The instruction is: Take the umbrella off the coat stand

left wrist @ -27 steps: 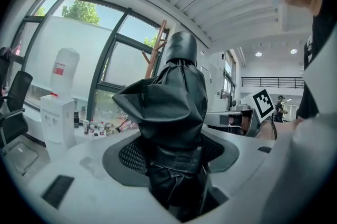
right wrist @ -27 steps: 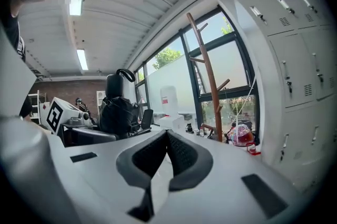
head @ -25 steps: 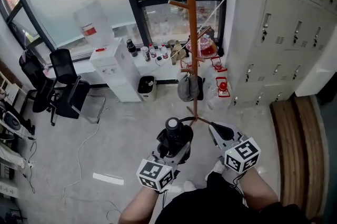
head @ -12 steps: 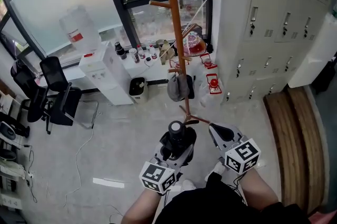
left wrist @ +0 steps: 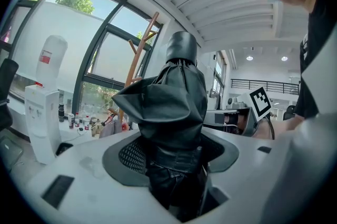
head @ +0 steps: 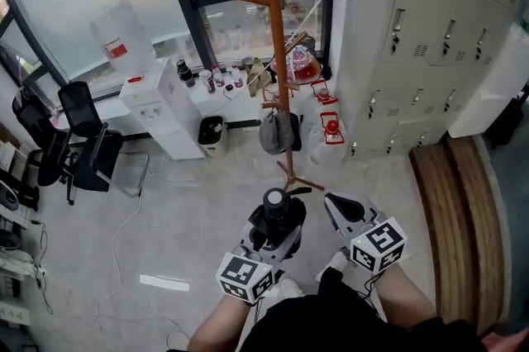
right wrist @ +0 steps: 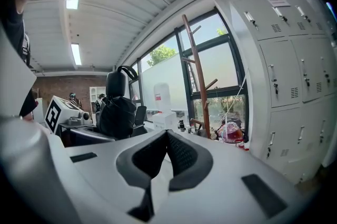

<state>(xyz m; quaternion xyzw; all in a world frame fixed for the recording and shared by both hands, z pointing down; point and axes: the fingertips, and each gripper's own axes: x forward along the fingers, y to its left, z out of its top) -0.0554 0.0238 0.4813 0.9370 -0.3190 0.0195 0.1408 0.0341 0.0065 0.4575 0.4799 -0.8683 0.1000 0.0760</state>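
Observation:
A black folded umbrella [head: 275, 210] stands upright in my left gripper [head: 277, 233], whose jaws are shut around its lower part; in the left gripper view the umbrella [left wrist: 174, 107] fills the middle and hides the pads. The wooden coat stand [head: 277, 53] rises just beyond, with a grey bag [head: 275, 131] hanging low on it and its foot close to the umbrella's top. My right gripper [head: 343, 211] is beside the left one, to its right. In the right gripper view its pads meet at the tips [right wrist: 166, 136] with nothing between them, and the stand [right wrist: 197, 75] is ahead.
A white water dispenser [head: 157, 107] and a small bin [head: 211, 130] stand left of the stand, with black office chairs [head: 78, 135] further left. Grey lockers [head: 430, 36] line the right wall. A wooden platform [head: 455, 202] lies at the right. Bottles and red items sit by the window.
The head view has swung, so the stand now sits further left and a little farther from the grippers. The umbrella stays in the left gripper; the right stays shut and empty.

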